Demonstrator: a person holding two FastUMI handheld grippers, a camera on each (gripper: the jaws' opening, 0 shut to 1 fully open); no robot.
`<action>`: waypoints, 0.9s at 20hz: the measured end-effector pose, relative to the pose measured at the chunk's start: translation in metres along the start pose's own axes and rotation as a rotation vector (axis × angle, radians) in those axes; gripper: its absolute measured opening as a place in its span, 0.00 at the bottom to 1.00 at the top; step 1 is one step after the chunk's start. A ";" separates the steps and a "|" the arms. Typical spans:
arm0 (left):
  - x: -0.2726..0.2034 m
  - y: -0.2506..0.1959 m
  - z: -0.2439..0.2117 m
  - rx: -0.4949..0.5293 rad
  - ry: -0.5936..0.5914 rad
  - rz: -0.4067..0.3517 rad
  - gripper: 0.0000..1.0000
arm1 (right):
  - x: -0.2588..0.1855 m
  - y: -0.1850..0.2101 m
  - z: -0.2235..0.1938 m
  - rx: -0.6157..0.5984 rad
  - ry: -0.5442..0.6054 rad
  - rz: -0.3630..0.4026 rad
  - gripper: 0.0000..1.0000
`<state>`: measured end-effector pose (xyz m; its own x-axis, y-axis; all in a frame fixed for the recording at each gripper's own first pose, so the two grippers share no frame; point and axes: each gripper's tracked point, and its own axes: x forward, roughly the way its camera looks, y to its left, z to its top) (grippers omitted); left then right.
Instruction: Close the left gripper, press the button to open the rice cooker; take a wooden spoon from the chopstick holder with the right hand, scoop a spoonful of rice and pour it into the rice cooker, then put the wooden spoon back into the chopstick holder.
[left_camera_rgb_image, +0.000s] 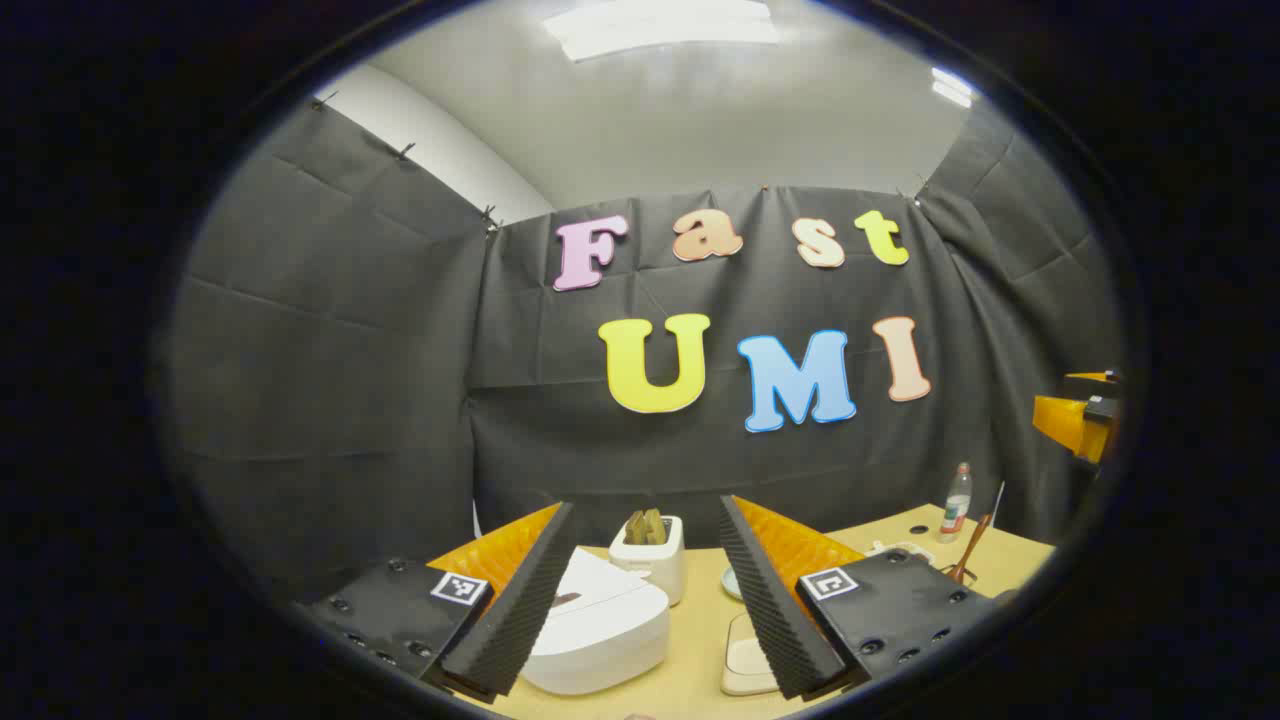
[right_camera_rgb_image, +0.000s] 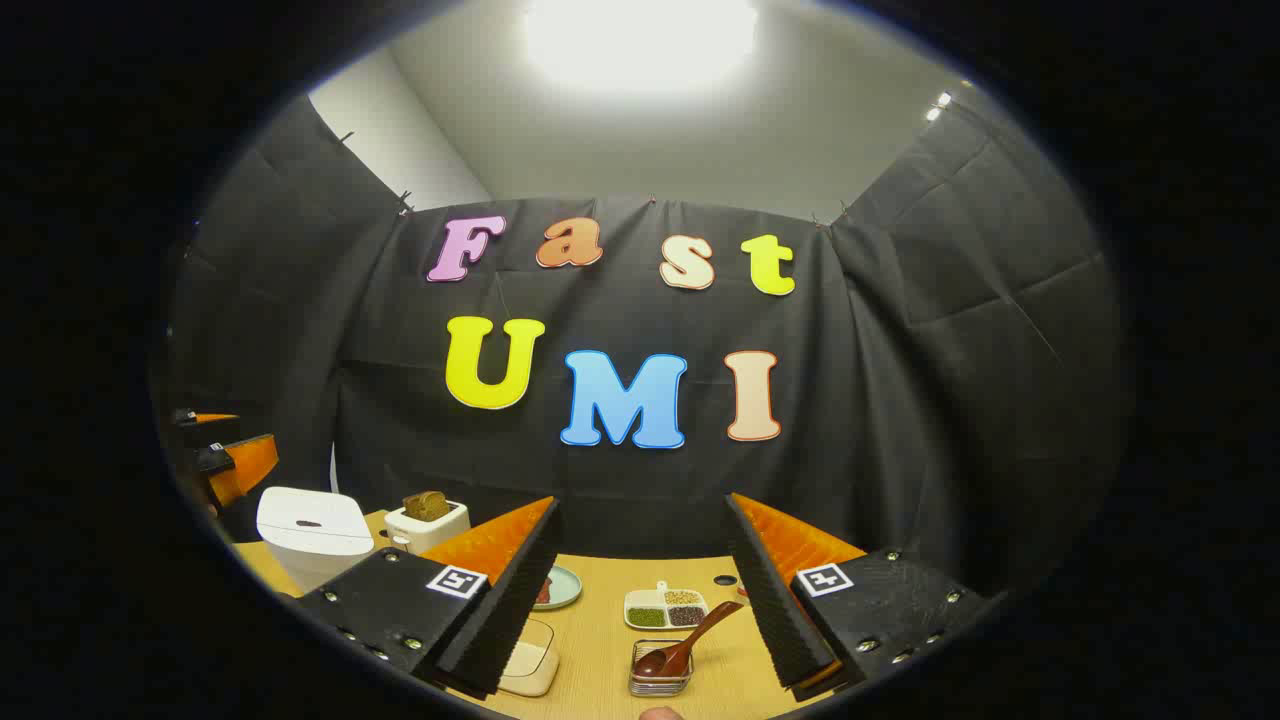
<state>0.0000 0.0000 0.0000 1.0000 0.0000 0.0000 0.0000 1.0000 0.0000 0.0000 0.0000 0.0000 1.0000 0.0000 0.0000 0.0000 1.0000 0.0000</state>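
The white rice cooker (left_camera_rgb_image: 600, 625) stands with its lid down just ahead of my open left gripper (left_camera_rgb_image: 648, 506), low between its fingers. In the right gripper view the rice cooker (right_camera_rgb_image: 312, 530) sits at the far left of the table. A wooden spoon (right_camera_rgb_image: 690, 645) leans in a small metal chopstick holder (right_camera_rgb_image: 660, 682), close below my open right gripper (right_camera_rgb_image: 642, 503). Behind the holder lies a sectioned dish of grains (right_camera_rgb_image: 665, 608). From the left gripper view the wooden spoon (left_camera_rgb_image: 970, 550) stands tilted at the far right. Nothing is between either pair of fingers.
A white toaster (left_camera_rgb_image: 650, 555) with bread stands behind the cooker. A small plate (right_camera_rgb_image: 560, 588) and a beige square lid (right_camera_rgb_image: 530, 665) lie mid-table. A plastic bottle (left_camera_rgb_image: 957, 500) stands at the back right. The tan table (right_camera_rgb_image: 600, 620) ends at the black cloth wall.
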 end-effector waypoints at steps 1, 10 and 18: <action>0.000 0.002 0.002 0.002 -0.003 0.006 0.95 | 0.000 -0.002 0.000 -0.005 -0.002 -0.006 0.96; -0.011 0.009 0.001 0.009 -0.009 0.021 0.98 | -0.008 0.001 0.000 -0.002 -0.008 -0.008 0.96; -0.019 0.013 0.003 0.012 -0.010 0.027 0.95 | -0.014 0.003 -0.002 0.016 -0.005 0.001 0.96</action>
<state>-0.0193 0.0134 0.0033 0.9996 0.0266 0.0103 -0.0267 0.9996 0.0116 -0.0141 0.0032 -0.0016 1.0000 0.0006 0.0052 -0.0007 0.9999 0.0158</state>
